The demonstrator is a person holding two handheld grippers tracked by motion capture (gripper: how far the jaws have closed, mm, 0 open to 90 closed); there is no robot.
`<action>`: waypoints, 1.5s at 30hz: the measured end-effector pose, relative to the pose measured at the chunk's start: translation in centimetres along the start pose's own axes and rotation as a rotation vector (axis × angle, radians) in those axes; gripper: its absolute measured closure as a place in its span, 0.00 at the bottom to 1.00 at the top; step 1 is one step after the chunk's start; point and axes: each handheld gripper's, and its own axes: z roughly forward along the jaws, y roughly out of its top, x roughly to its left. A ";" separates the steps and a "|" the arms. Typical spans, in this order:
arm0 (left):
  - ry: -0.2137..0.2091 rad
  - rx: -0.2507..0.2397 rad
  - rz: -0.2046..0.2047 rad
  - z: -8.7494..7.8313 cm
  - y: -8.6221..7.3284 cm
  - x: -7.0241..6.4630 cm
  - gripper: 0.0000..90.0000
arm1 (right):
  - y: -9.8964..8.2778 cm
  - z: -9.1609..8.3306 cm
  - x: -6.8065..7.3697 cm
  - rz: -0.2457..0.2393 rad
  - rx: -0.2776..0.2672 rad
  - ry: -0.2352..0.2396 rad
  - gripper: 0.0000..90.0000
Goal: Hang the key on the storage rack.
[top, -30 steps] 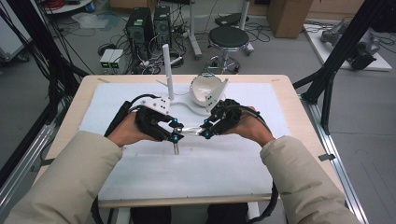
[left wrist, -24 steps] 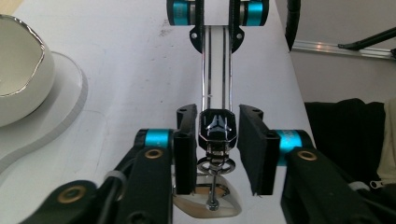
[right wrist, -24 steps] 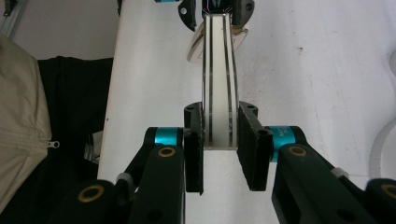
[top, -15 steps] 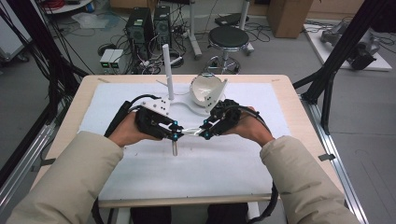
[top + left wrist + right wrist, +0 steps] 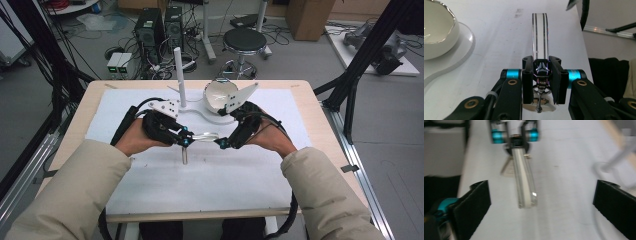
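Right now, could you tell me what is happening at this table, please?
A person is working with a handheld gripper in each hand over a white mat. The left gripper is clamped on one end of a clear strip, holding it out toward the right gripper. That one has its jaws wide open on either side of the strip's free end, not gripping it. Behind them stand a white bowl on a flat white base and an upright white post.

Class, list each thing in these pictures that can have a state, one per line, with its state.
Left gripper: shut on the clear strip.
Right gripper: jaws wide open, holding nothing.
Clear strip: held at one end, its free end between the open right jaws.
White bowl: tilted on its side, opening showing.
White post: upright.
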 end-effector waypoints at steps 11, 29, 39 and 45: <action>0.033 -0.076 -0.062 -2.3 0.4 1.9 0.83 | -4.5 -4.7 0.1 0.178 -0.215 -0.169 0.00; 0.128 -0.242 -0.221 -6.6 -1.0 8.0 0.83 | -14.6 -9.8 2.9 0.297 -0.518 -0.449 0.00; 0.142 -0.283 -0.302 -7.1 -3.0 10.5 0.83 | -18.4 -9.1 4.0 0.379 -0.605 -0.517 0.00; 0.145 -0.289 -0.331 -6.9 -3.7 11.4 0.83 | -19.6 -8.6 4.4 0.393 -0.608 -0.551 0.00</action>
